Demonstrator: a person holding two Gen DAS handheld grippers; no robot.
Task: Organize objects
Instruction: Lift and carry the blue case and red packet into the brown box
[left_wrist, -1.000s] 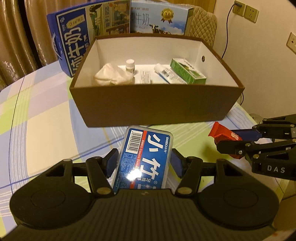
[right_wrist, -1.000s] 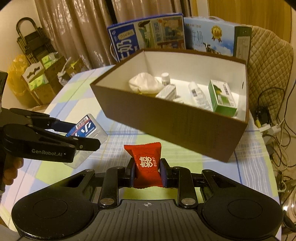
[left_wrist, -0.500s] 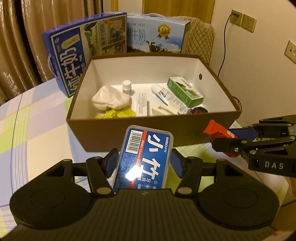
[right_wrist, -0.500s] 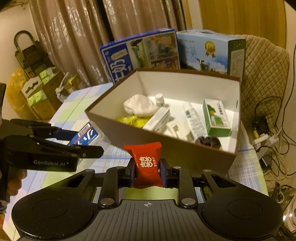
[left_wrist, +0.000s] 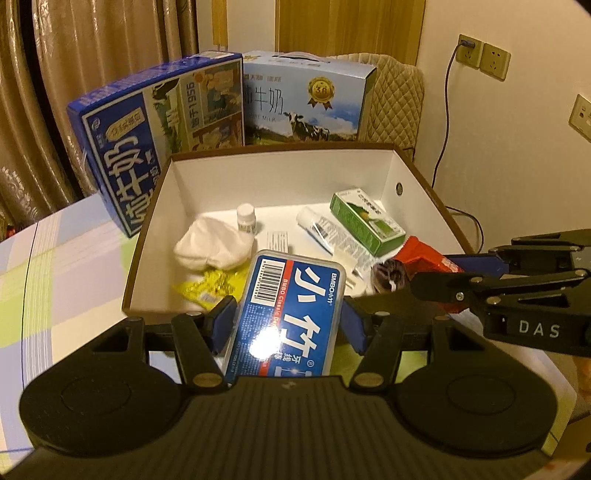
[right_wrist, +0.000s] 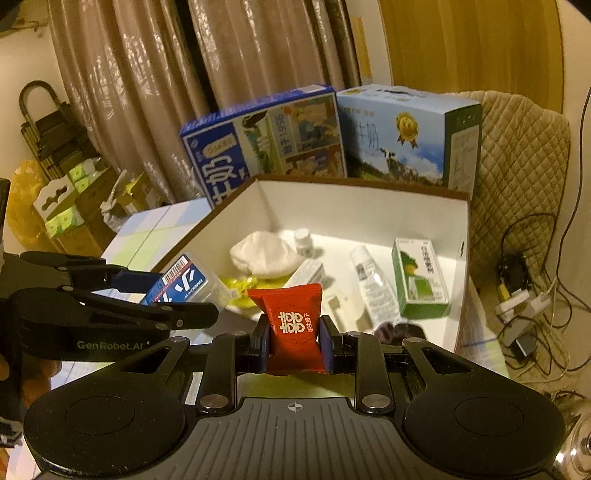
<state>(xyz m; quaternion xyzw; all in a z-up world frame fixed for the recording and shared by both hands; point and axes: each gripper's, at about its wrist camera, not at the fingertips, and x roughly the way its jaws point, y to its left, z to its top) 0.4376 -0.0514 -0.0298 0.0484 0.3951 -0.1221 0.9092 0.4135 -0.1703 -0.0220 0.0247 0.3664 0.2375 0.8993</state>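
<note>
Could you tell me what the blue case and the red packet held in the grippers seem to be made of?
Blue case: apparently hard clear plastic with a glossy printed label; it throws a sharp glare. Red packet: likely thin plastic film, semi-gloss, with a crimped, creased end.

Blue floss case and red candy (both gripped) above brown box.

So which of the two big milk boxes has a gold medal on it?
The light blue milk box with the cow, nearer the chair; the dark blue milk box has none.

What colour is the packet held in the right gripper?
Red, with white printed characters. The packet shows best in the right wrist view, clamped in the right gripper.
</note>
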